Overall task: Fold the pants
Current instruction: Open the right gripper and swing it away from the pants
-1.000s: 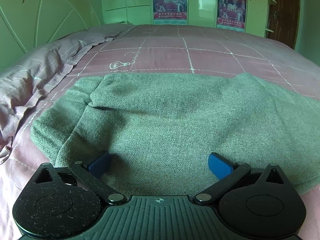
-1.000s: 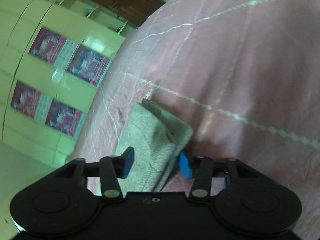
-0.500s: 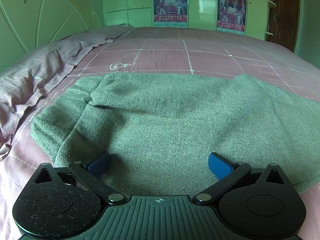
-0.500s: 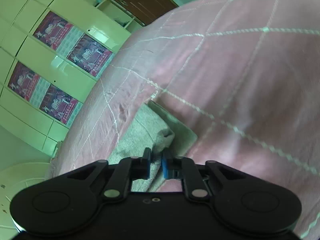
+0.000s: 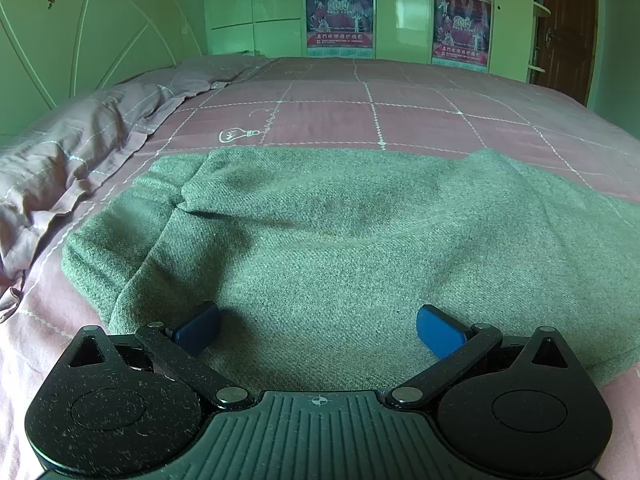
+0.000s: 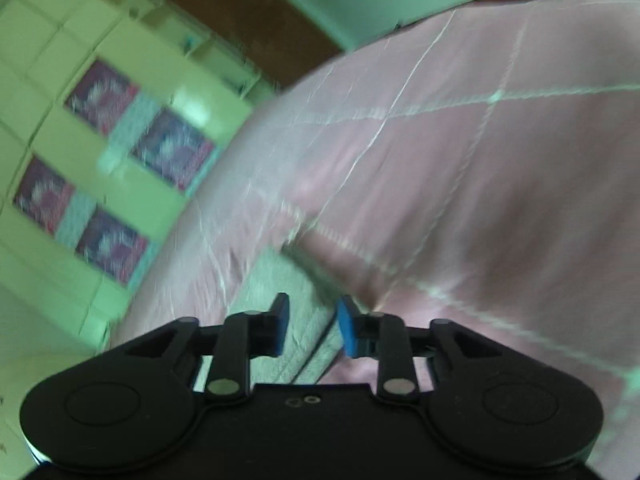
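Note:
Grey-green woolly pants [image 5: 340,232] lie spread across the pink checked bed cover [image 5: 400,116]. A fold runs along their left side. My left gripper [image 5: 318,328] hovers low over their near edge, open wide, with nothing pinched between its blue pads. In the blurred right wrist view, a folded end of the pants [image 6: 280,280] lies on the bed cover [image 6: 460,200]. My right gripper [image 6: 313,326] is at that end and its jaws are opening. The cloth's edge runs between the blue pads, which stand apart from it.
A crumpled mauve pillow [image 5: 72,148] lies at the left by the pale headboard [image 5: 80,40]. Behind the bed stands a light wardrobe with posters [image 5: 340,16], and a brown door [image 5: 564,20] is at the far right.
The right gripper closed on the pants' end half a second ago and has since parted again, and its view has swung and blurred. The left gripper and the pants in front of it are unchanged.

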`<state>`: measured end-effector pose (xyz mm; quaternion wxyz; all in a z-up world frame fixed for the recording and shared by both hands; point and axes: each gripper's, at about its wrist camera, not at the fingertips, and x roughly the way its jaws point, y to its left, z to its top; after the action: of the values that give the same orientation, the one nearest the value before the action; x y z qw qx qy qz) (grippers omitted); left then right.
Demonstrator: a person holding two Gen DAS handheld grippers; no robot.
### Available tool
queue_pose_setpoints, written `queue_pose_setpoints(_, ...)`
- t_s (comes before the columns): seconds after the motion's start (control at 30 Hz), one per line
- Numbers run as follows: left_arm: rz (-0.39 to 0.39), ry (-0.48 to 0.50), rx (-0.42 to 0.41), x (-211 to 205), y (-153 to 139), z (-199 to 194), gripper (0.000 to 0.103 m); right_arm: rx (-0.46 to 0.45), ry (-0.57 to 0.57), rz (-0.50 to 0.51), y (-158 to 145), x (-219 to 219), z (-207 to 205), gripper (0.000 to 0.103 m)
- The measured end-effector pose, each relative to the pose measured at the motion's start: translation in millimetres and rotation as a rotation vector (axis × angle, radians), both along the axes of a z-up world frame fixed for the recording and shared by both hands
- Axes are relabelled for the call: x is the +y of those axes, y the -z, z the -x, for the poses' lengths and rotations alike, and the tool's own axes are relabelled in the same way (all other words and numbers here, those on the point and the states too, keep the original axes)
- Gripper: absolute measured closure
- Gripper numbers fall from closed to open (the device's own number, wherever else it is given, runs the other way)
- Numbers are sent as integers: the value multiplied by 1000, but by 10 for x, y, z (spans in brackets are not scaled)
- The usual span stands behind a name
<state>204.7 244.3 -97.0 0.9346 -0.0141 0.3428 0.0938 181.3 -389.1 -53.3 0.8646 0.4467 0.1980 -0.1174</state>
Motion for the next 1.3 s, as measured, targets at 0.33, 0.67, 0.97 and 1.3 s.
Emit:
queue_pose_setpoints(0.33, -5, -5, 4, -13, -4, -4, 0, 51, -44, -68, 174, -4, -290, 86)
queue_pose_setpoints(0.67, -18, -2, 4, -63, -71, 41, 0, 43, -14, -38, 178, -36, -239, 102)
queue_pose_setpoints(0.97, -25, 16, -13, -74, -98, 114, 0, 45, 41, -56, 310, -51, -183, 102)
queue_pose_setpoints(1.3, -62, -122, -156, 156, -353, 255, 0, -32, -188, 287, -228, 882, -332, 82)
